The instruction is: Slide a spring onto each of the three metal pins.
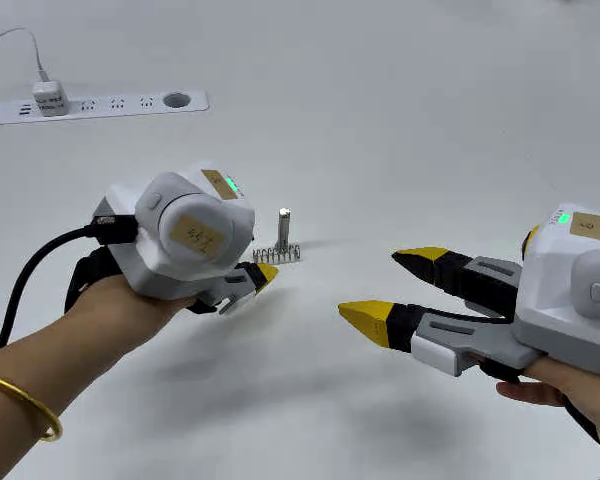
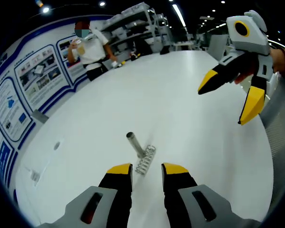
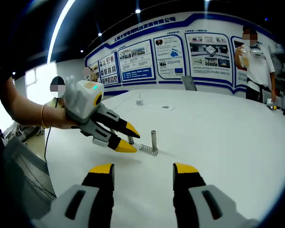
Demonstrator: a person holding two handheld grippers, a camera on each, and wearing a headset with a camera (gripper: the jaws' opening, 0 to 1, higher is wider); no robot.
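- Spring point(image 1: 277, 254) lay on its side on the white tabletop point(image 1: 380, 130), just past the tips of the left hand-held gripper point(image 1: 260, 275), which sat low and near at the left of the head view.
- Seen from the left gripper view, that hand-held gripper point(image 2: 147, 170) had its yellow-tipped jaws parted and held nothing, with the spring point(image 2: 145, 160) lying just ahead of the gap between them.
- A gold bangle point(image 1: 25, 405) circled the wrist behind it, and a black cable point(image 1: 30, 270) trailed from its rear.
- At the right, the right hand-held gripper point(image 1: 392, 285) hovered above the tabletop, jaws spread wide and empty, well apart from the spring.
- Its own view showed the jaws released point(image 3: 143, 170), pointing toward the spring point(image 3: 148, 149) and the left hand-held gripper point(image 3: 129, 140) beyond.
- One metal pin point(image 1: 284, 228) stood upright just behind the spring, which lay at its foot; whether the two touched could not be told.
- The pin point(image 2: 133, 142) rose bare, with no coil around it.
- Farther back at the left, a white power strip point(image 1: 100, 103) lay flat with a white plug point(image 1: 50, 97) seated in it.
- Beyond the tabletop, wall posters point(image 3: 180, 52) lined the room, where a person point(image 3: 256, 61) in a white shirt stood.
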